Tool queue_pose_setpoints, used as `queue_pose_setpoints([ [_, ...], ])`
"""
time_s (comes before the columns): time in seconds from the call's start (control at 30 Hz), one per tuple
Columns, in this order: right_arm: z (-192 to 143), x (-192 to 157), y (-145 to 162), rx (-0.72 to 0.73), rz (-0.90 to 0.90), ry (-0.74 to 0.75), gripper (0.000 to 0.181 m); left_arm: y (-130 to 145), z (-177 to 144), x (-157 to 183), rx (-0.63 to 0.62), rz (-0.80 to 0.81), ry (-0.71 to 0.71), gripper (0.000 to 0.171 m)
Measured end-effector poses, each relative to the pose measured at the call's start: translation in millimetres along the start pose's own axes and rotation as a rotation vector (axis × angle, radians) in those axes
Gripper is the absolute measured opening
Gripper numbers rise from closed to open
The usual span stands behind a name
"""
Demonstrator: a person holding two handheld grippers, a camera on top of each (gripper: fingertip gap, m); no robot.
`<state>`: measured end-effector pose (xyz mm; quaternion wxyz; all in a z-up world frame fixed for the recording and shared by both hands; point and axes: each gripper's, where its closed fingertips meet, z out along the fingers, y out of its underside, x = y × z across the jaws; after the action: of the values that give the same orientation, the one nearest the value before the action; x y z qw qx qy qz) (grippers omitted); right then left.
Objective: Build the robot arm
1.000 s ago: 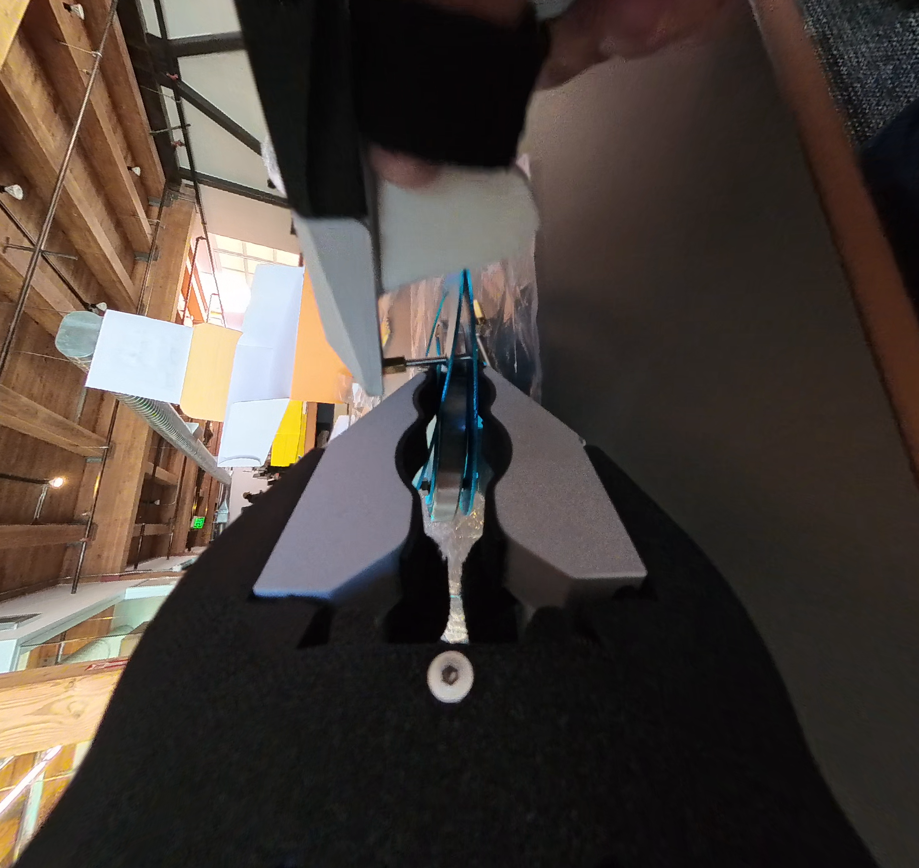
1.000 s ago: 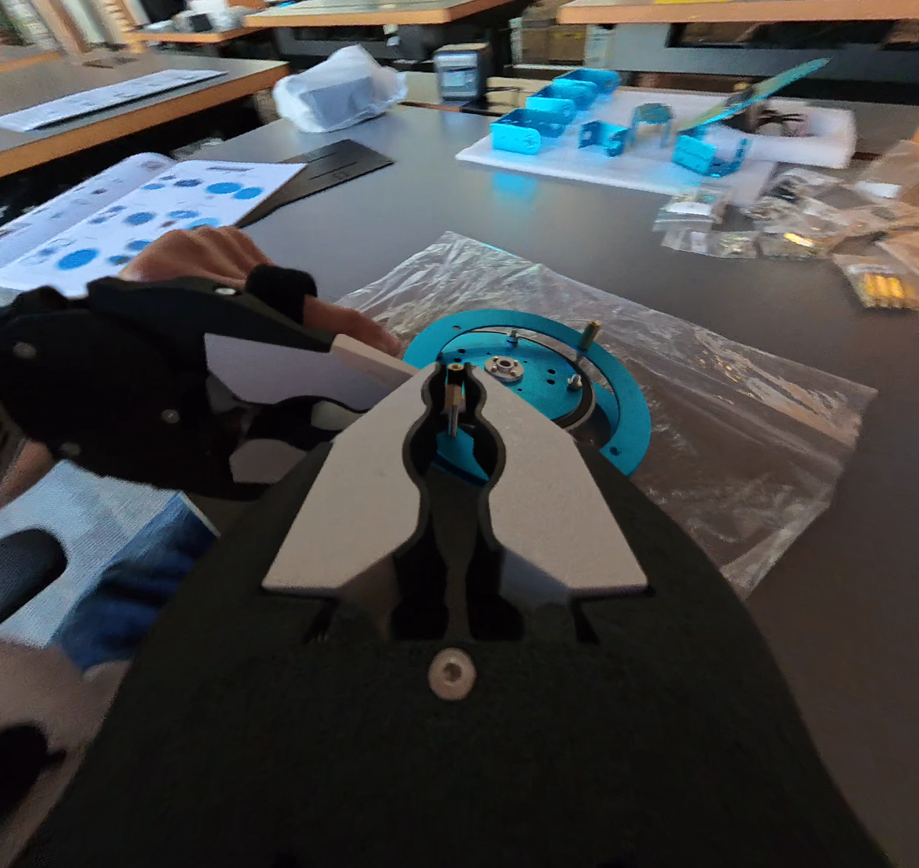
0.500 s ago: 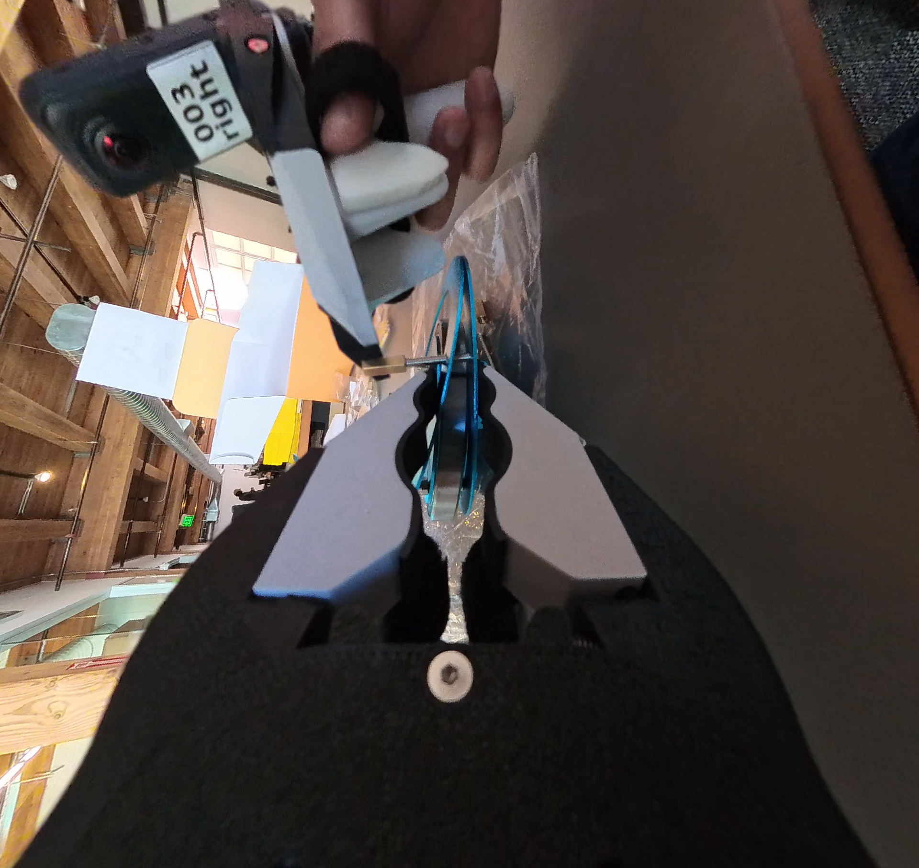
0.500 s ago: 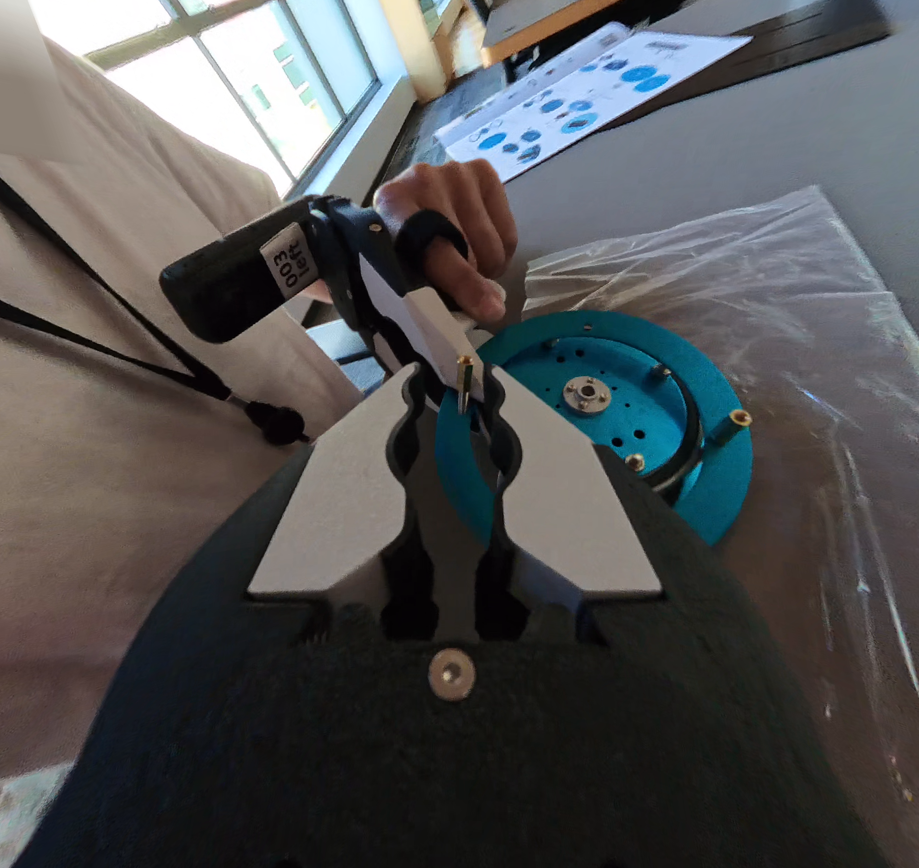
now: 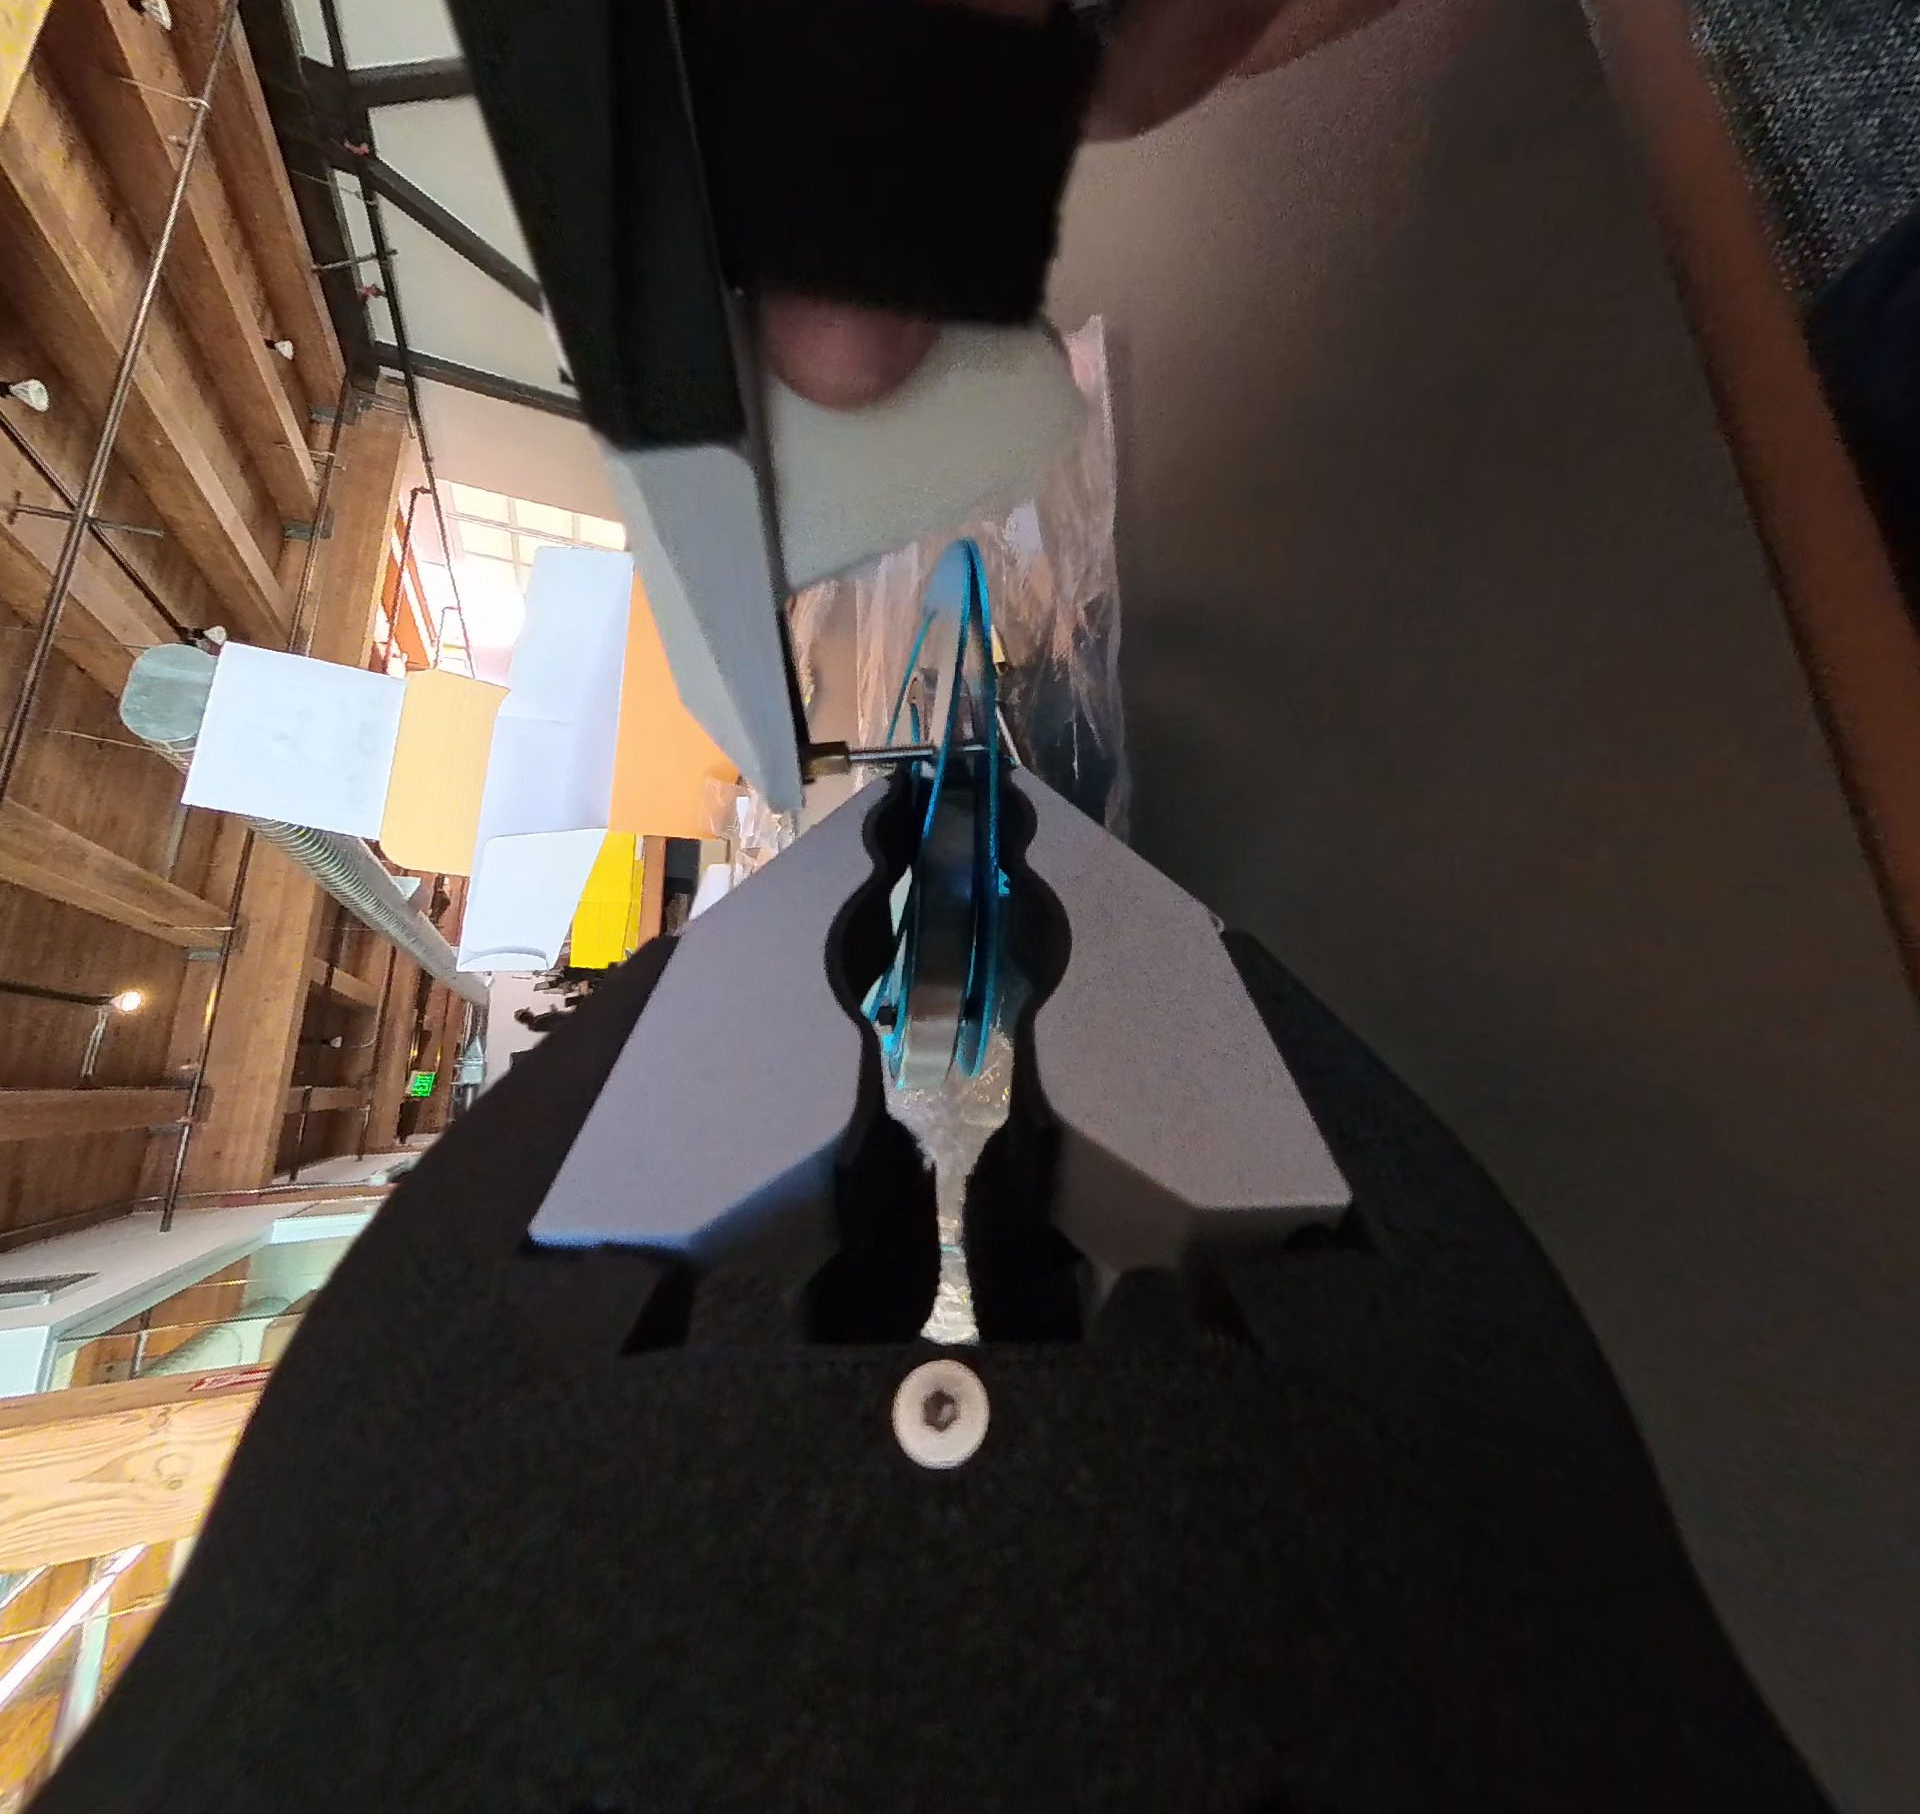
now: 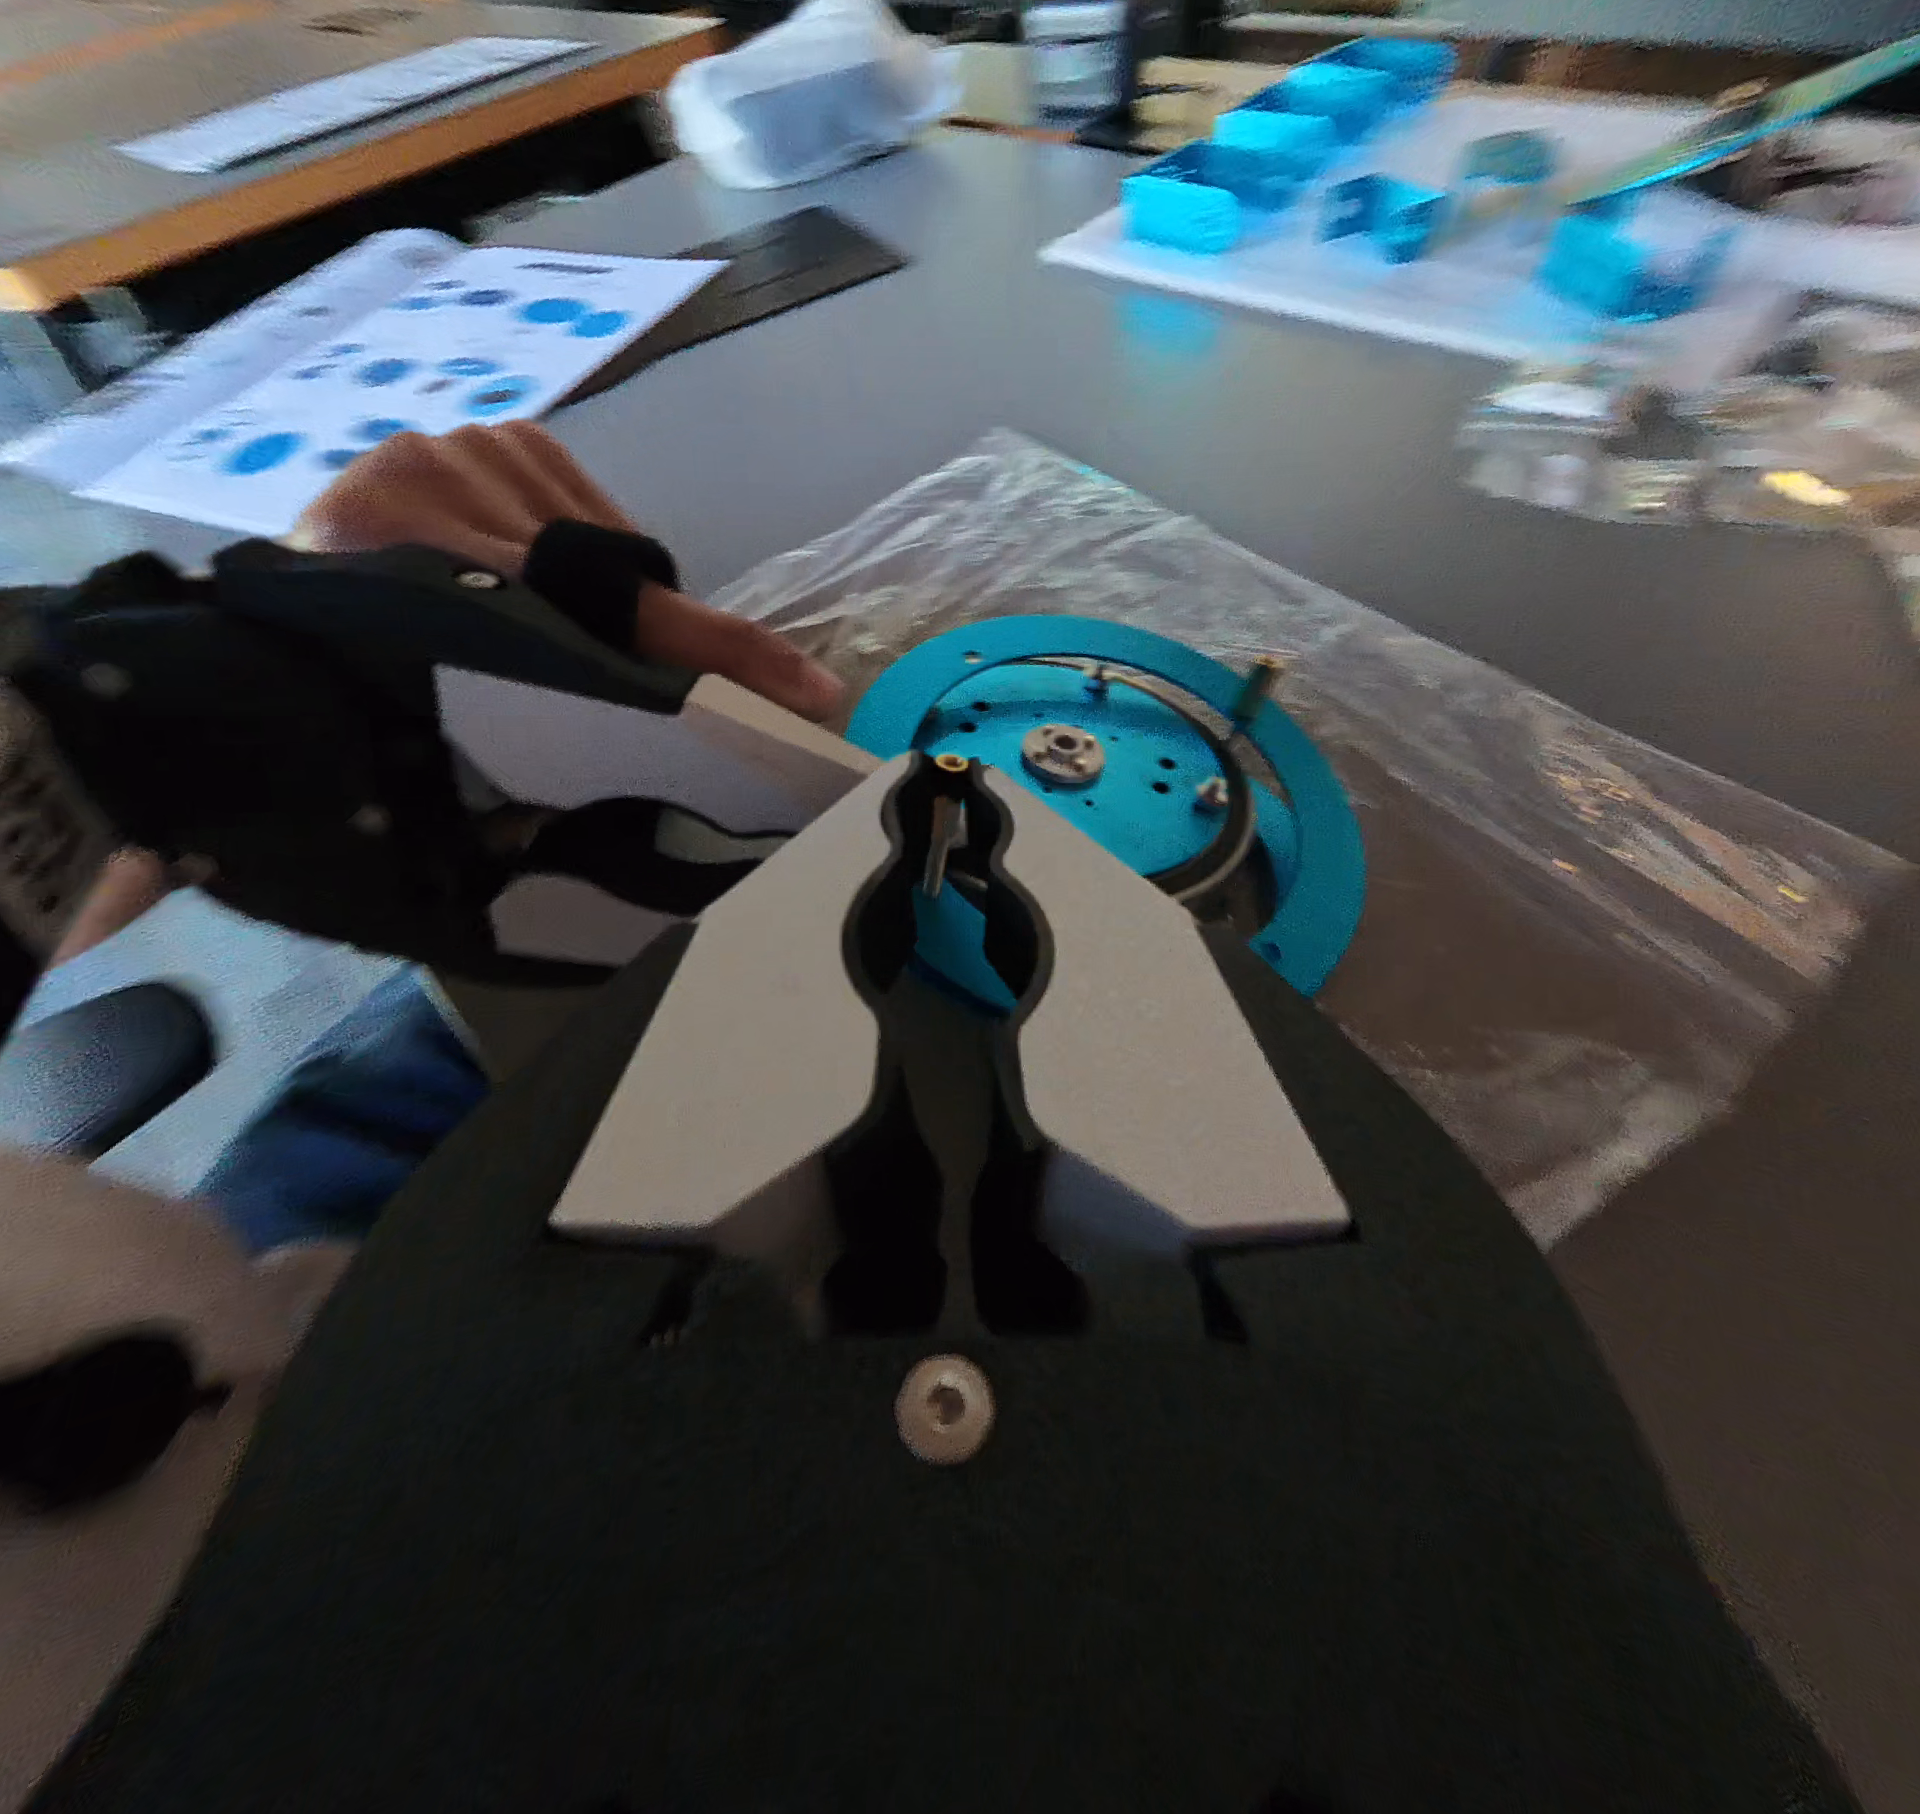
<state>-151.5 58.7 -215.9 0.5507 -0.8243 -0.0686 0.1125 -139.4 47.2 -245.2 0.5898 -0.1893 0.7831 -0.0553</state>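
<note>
Left gripper [image 5: 951,808] clamping blue disc [image 6: 1320,829] rim (edge-on); right gripper [image 6: 948,772] pinching brass standoff [image 6: 948,765]

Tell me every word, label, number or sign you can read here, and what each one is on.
Nothing can be read clearly in either view, so no wording is quoted.
Small green lit sign, far back in the left wrist view: too small to read.
Printed sheet with blue pictures, in the right wrist view: its print is blurred.
</note>
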Motion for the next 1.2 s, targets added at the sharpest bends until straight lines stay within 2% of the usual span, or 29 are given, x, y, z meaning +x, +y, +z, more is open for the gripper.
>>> queue_pose_setpoints([
  [0.07, -0.2, 0.0, -1.1, 0.035, -0.025, 0.173, 0.004, -0.4, -0.4, -0.1, -0.003, 0.004, -0.003, 0.015],
  [0.13, 0.1, -1.4, -1.7, 0.054, -0.059, 0.265, 0.004, 0.0, -1.4, 0.0, -0.002, 0.007, -0.005, 0.015],
  [0.2, 0.3, -1.7, -2.3, 0.060, -0.027, 0.260, 0.004, 0.1, -2.1, -0.4, 0.000, 0.001, -0.004, 0.015],
  [0.3, -2.5, -0.8, -2.4, 0.040, 0.010, 0.174, 0.005, -1.0, -1.6, -0.5, 0.003, 0.002, -0.003, 0.015],
  [0.33, -6.2, 0.1, -6.3, 0.055, 0.002, 0.128, 0.017, -1.0, -1.6, -0.6, 0.004, -0.001, -0.002, 0.015],
  [0.4, -13.7, -1.0, -12.3, 0.067, -0.045, -0.042, 0.020, -0.4, -2.1, -1.1, 0.006, -0.006, -0.001, 0.015],
  [0.47, -17.7, 0.2, -4.0, -0.022, -0.078, -0.248, 0.031, -0.3, -2.3, -1.0, 0.008, -0.006, 0.000, 0.015],
  [0.57, -21.3, 0.1, 1.6, -0.089, -0.089, -0.509, 0.034, -0.4, -2.3, -0.6, 0.009, 0.004, -0.003, 0.015],
  [0.73, -8.3, -9.8, 2.1, -0.157, -0.012, -0.839, 0.026, -0.3, -2.5, -0.7, 0.014, 0.000, -0.002, 0.015],
  [0.8, -4.9, -14.5, 1.1, -0.201, 0.039, -0.922, 0.013, -0.1, -2.4, -0.7, 0.014, 0.000, -0.002, 0.015],
  [0.83, -1.1, -11.9, 1.5, -0.212, 0.033, -0.913, 0.004, 0.0, -2.4, -1.0, 0.015, -0.005, -0.002, 0.015],
  [0.9, 0.9, -10.2, -0.4, -0.203, 0.022, -0.897, 0.004, 0.2, -2.0, -2.3, 0.014, -0.017, -0.003, 0.015],
  [0.97, 4.7, -9.7, -1.5, -0.193, 0.012, -0.794, 0.004, 0.5, -2.0, -2.9, 0.011, -0.023, -0.005, 0.015],
  [1.03, 7.2, -10.1, -1.3, -0.168, -0.034, -0.618, 0.005, 1.0, -2.2, -1.7, 0.007, -0.018, -0.003, 0.015],
  [1.2, 8.6, -1.3, -3.0, -0.067, -0.045, -0.031, 0.004, -0.1, -1.3, -0.4, -0.003, -0.002, -0.004, 0.015],
])
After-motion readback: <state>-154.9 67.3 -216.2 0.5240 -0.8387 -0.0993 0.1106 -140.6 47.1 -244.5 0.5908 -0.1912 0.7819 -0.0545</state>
